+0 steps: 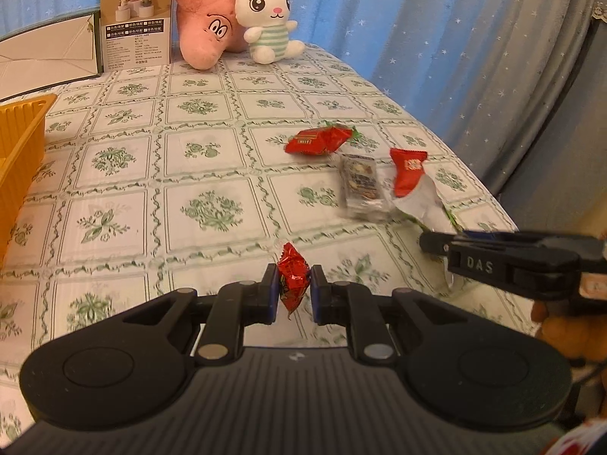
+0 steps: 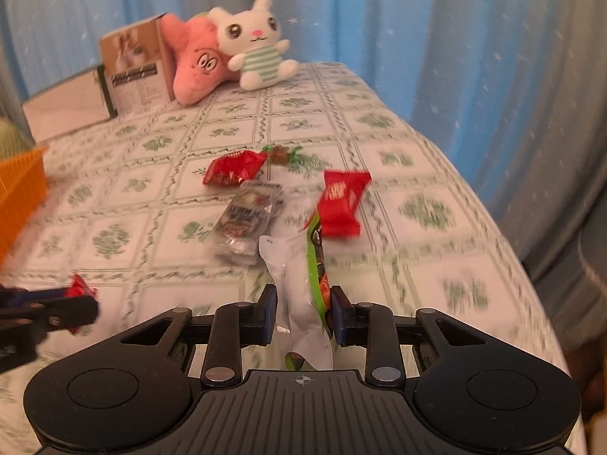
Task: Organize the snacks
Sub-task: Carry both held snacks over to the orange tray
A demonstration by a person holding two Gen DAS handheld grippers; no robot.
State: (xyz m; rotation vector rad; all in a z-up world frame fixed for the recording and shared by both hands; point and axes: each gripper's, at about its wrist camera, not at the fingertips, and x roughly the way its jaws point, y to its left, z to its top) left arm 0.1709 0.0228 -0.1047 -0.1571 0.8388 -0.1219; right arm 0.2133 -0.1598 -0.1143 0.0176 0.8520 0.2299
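Observation:
My left gripper (image 1: 292,288) is shut on a small red foil candy (image 1: 292,276), held just above the flowered tablecloth (image 1: 212,174). In the right wrist view that gripper (image 2: 87,303) and its red candy (image 2: 77,288) show at the left edge. My right gripper (image 2: 303,311) is shut on a white and green snack packet (image 2: 299,276), whose far end trails on the cloth. The left wrist view shows the right gripper (image 1: 432,242) from the side at that packet (image 1: 421,204). On the cloth lie a red packet (image 2: 235,168), a silvery packet (image 2: 250,216) and a red square packet (image 2: 341,204).
An orange basket (image 1: 19,151) stands at the left edge. At the back are a pink plush (image 1: 205,34), a white rabbit plush (image 1: 265,19) and a brown box (image 1: 136,19). The table's edge (image 1: 493,189) curves along the right, with a blue curtain (image 1: 436,38) behind.

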